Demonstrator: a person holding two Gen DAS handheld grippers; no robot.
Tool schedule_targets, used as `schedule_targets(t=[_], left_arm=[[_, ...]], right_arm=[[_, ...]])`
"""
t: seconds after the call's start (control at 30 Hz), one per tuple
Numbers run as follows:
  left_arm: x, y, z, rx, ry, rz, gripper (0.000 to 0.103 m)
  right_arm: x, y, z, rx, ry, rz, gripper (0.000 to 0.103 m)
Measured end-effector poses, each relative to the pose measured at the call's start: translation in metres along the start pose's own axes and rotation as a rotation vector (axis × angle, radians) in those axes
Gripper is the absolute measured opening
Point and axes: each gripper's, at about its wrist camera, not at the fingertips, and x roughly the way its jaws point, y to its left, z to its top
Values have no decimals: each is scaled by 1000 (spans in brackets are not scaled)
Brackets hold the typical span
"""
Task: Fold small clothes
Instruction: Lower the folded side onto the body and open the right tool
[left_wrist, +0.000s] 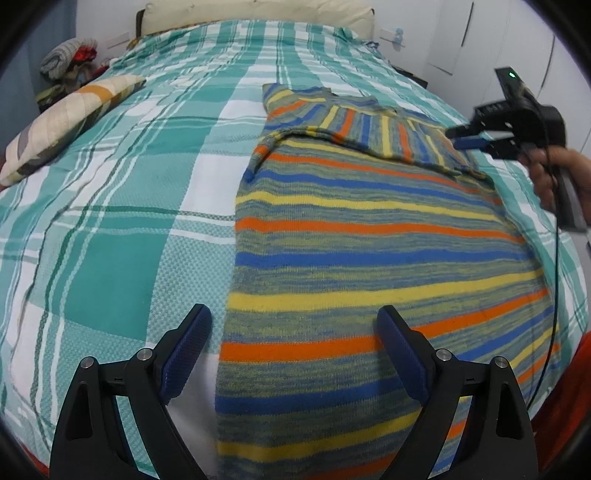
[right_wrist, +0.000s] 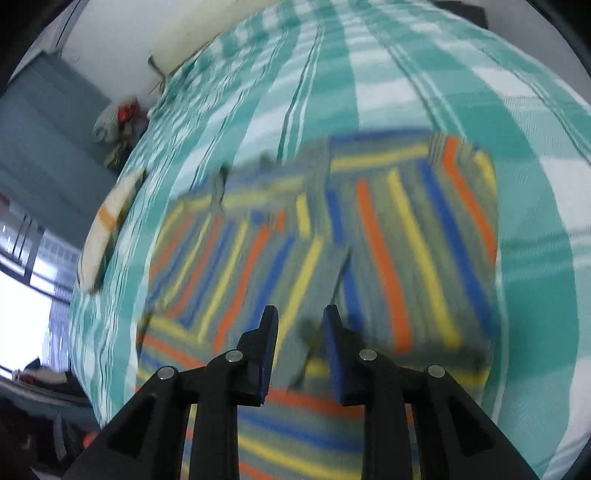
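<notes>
A striped knit sweater (left_wrist: 351, 236) in orange, blue, yellow and grey-green lies flat on the bed, a sleeve (left_wrist: 388, 136) folded across its chest. My left gripper (left_wrist: 293, 314) is open and empty, low over the sweater's near left edge. My right gripper (right_wrist: 300, 314) is open and empty, its jaws a narrow gap apart above the folded sleeve (right_wrist: 406, 240); the right wrist view is motion-blurred. The right gripper also shows in the left wrist view (left_wrist: 465, 142), at the sweater's far right shoulder, held by a hand.
The bed has a teal and white plaid cover (left_wrist: 122, 206). A patterned pillow (left_wrist: 70, 122) lies at the far left, with a pile of clothes (left_wrist: 70, 59) behind it. A cream headboard cushion (left_wrist: 258, 14) and white cupboards (left_wrist: 498, 40) stand beyond.
</notes>
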Motion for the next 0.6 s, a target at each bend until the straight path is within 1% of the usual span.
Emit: schedule_targets(t=[0.13, 0.17, 0.2, 0.27, 0.33, 0.4, 0.43, 0.5, 0.57, 0.6], left_arm=[[2, -3, -1, 15, 5, 13, 92], [2, -3, -2, 20, 4, 15, 92], [1, -3, -2, 25, 3, 17, 92], [0, -3, -2, 34, 2, 23, 92], [-1, -3, -1, 38, -1, 24, 92], [-2, -4, 0, 42, -6, 20, 92], [-4, -5, 0, 47, -10, 18, 92], [-6, -9, 0, 69, -19, 21, 92], [-8, -16, -1, 109, -33, 32, 92], [-10, -21, -3, 134, -40, 37, 92]], right_arm=[[30, -6, 24, 22, 14, -91, 25], [37, -7, 26, 22, 19, -107, 20], [41, -5, 27, 8, 17, -129, 17], [41, -2, 25, -51, -21, -200, 17], [37, -1, 21, -56, -46, -231, 19], [25, -2, 15, -60, -71, -259, 25], [17, 0, 10, -74, -86, -264, 25], [0, 7, -4, -122, -99, -237, 25], [-18, 14, -32, -178, -100, -196, 27], [-26, 17, -48, -199, -93, -178, 31]])
